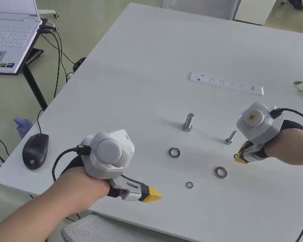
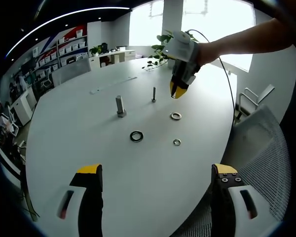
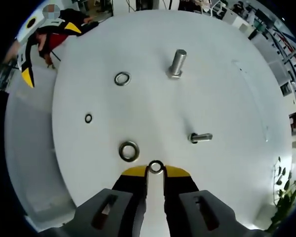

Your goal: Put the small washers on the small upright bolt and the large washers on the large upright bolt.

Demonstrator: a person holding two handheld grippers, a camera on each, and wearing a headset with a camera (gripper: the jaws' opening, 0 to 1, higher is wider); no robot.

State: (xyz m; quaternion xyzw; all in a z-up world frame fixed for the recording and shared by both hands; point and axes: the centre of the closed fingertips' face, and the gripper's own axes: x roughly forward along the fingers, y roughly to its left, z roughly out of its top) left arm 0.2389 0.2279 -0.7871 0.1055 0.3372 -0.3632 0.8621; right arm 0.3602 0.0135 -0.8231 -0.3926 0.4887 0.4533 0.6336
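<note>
The left tongs [image 2: 157, 170] hang low over the near edge of the smooth white worktop [image 1: 141, 75], their yellow-tipped black jaws spread wide with nothing between them. Beyond them lie three flat metal rings, apart from one another: a tiny washer [image 1: 190, 185], a broader bright silver washer [image 1: 217, 173] and a thin, darker ring [image 1: 169, 152]. The right tongs [image 3: 156, 170] are pressed together, pinching a small shiny washer [image 3: 156, 162] at their tips above the worktop. Just beyond stands the slim small bolt [image 1: 231, 136], head down. Farther left rises the stout large bolt [image 1: 188, 122], grey and cylindrical. Farthest lies a long white power strip [image 1: 226, 83].
</note>
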